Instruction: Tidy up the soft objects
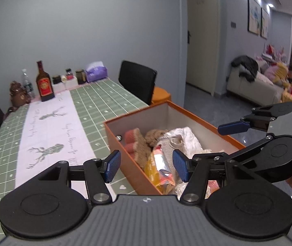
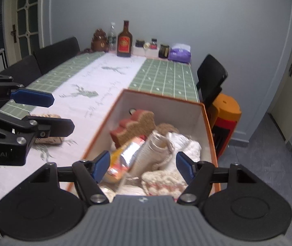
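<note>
An orange box (image 2: 208,123) with pale inner walls sits on the near part of the table (image 2: 166,75), on a green checked cloth beside a white runner (image 2: 96,86) printed with deer. It is filled with soft things heaped together: a reddish-and-tan sponge-like piece (image 2: 133,125) with a scalloped top edge leaning toward the far wall, a brown fuzzy lump (image 1: 155,135) behind it, a crinkled yellow and silver packet (image 2: 123,155) in the middle, a rolled beige cloth (image 2: 152,153) lying across the pile, fluffy white fabric (image 2: 185,143) along the right side, and a cream knitted piece with pink stripes (image 2: 162,182) nearest the camera. The left gripper (image 1: 146,166) hovers above the box's near left corner, its blue pads well apart with nothing between them; the right gripper (image 2: 144,165) hangs over the near end of the box, jaws likewise spread and empty. The near end of the box is cut off behind both gripper bodies, so what lies there cannot be told. On the runner to the left of the box, a tan knitted item (image 2: 47,139) is mostly hidden behind the left gripper's finger in the right wrist view. At the far end of the table stand a brown bottle (image 2: 124,41) with a red label, small jars and a purple tissue pack (image 2: 179,54), too small to read.
</note>
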The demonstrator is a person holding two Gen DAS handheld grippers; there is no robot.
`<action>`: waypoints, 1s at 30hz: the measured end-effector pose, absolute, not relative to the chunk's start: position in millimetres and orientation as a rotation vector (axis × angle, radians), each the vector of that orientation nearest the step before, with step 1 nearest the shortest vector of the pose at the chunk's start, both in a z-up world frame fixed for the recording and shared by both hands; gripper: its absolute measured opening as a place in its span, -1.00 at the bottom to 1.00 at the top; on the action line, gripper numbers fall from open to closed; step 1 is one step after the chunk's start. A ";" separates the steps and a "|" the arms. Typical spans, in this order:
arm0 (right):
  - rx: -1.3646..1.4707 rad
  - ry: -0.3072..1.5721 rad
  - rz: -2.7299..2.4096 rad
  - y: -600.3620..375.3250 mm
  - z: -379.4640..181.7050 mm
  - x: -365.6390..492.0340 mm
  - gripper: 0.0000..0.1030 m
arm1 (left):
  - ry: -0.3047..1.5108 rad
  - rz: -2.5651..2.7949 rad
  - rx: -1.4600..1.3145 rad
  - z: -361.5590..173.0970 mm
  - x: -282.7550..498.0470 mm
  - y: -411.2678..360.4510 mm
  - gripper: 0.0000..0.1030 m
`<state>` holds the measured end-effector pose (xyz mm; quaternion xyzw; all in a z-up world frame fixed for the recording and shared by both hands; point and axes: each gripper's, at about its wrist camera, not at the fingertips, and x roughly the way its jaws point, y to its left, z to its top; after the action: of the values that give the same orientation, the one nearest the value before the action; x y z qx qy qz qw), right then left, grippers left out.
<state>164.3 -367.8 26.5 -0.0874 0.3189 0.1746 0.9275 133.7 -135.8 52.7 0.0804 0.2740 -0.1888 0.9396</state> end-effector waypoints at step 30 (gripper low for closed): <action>0.086 0.138 0.204 -295.1 7.3 -11.3 0.94 | 0.205 0.057 0.007 16.2 8.4 -28.0 0.89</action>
<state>-11.3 -295.1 7.3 0.0430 0.0688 0.1015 0.9915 8.4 -28.0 16.2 0.0037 0.1023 0.0287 0.9943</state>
